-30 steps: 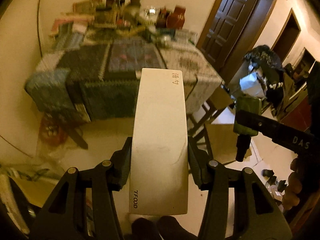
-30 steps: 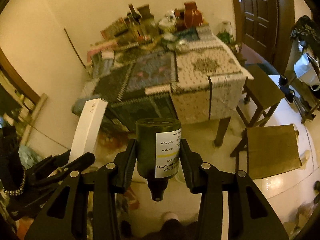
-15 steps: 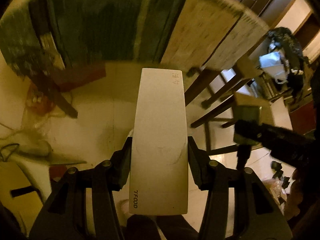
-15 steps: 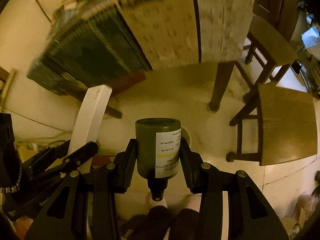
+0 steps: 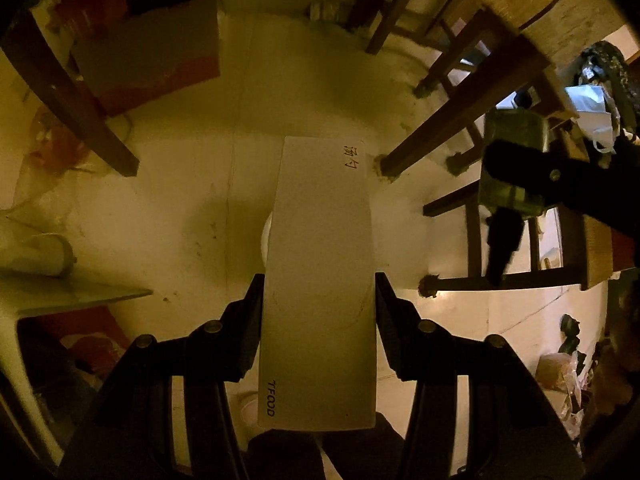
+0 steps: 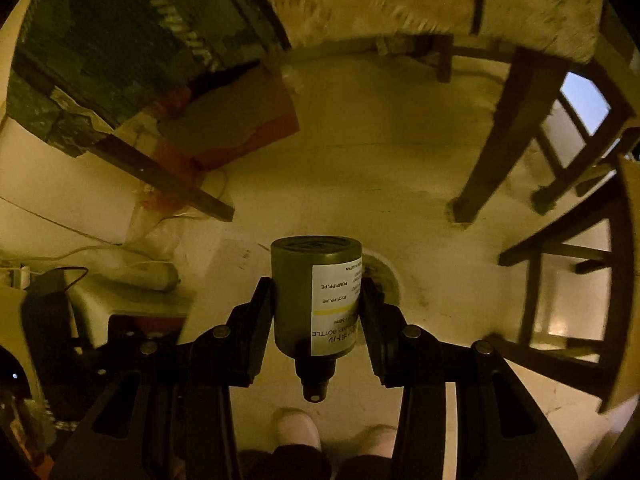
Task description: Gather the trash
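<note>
Gripping a flat white box (image 5: 320, 280), the left gripper (image 5: 319, 300) has both jaws pressed on the box's long edges, spread about the box's width. Box juts forward past the fingertips, printed "TFOOD" at the near end, handwritten marks at the far corner. Right gripper (image 6: 318, 304) is clenched on a dark green pump bottle (image 6: 316, 300), held upside down with the nozzle toward the camera and the flat base pointing away; white label with a yellow stripe faces the right finger. In the left wrist view that same bottle (image 5: 514, 160) shows off to the right of the box, in the black jaws.

Versus half a second ago: both cameras have tipped further down, the tablecloth edge has slid to the top of the frames, and more floor (image 5: 200, 184) fills the middle. Both grasps unchanged.

Floor is pale, smooth, scuffed. Dark wooden table legs (image 6: 492, 140) stand ahead and right of the bottle, with a wooden chair (image 6: 560, 280) further right. A red-and-brown cardboard sheet (image 6: 228, 128) lies ahead-left. Patterned fringed tablecloth (image 6: 120, 40) hangs above. A round pale rim shows on the floor just behind the bottle; too hidden to identify.
</note>
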Motion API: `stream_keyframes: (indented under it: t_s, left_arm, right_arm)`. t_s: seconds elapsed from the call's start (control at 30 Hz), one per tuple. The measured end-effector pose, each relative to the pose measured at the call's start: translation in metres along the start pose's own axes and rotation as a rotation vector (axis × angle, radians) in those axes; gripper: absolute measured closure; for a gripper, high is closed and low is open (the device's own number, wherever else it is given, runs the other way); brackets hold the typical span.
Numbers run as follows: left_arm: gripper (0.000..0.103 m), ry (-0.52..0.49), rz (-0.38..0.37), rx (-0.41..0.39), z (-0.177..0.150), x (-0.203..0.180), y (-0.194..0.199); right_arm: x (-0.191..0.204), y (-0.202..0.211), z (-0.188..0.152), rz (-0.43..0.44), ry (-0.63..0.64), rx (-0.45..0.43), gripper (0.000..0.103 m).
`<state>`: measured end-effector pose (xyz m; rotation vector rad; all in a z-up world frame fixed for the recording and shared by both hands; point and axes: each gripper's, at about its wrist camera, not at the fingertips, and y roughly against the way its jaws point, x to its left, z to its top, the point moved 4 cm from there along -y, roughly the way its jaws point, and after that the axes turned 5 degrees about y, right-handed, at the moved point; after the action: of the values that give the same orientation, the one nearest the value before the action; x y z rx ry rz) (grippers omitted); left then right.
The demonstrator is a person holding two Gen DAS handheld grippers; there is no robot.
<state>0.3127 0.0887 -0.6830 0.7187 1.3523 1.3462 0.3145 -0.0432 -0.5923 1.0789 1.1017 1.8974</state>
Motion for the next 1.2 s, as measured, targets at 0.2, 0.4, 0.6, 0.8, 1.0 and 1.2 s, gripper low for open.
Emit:
stream_keyframes:
  t_s: [0.2, 0.4, 0.6, 0.8, 1.0, 1.2]
  left_arm:
    - [0.052, 0.017, -0.015, 0.037, 0.006, -0.003, -0.032]
    - [0.051, 0.043, -0.025, 0.106, 0.013, -0.008, -0.057]
    - [0.051, 0.027, -0.002, 0.102, 0.015, -0.008, -0.046]
    - [0.051, 0.000, 0.011, 0.065, 0.017, -0.015, 0.001]
    - [0.051, -0.022, 0.022, -0.005, 0.028, -0.029, 0.084]
    - [0.051, -0.028, 0.021, -0.115, 0.046, -0.042, 0.192]
  right_arm:
    - [-0.014, -0.021, -0.006, 0.011, -0.028, 0.051, 0.040]
    - [-0.025, -0.020, -0.009, -0.020, -0.058, 0.080, 0.040]
    - [-0.023, -0.007, -0.010, -0.038, -0.072, 0.082, 0.040]
    - [-0.014, 0.019, -0.001, -0.052, -0.055, 0.072, 0.040]
    - [0.008, 0.073, 0.014, -0.057, -0.037, 0.040, 0.040]
    - [0.042, 0.144, 0.035, -0.081, 0.001, -0.023, 0.040]
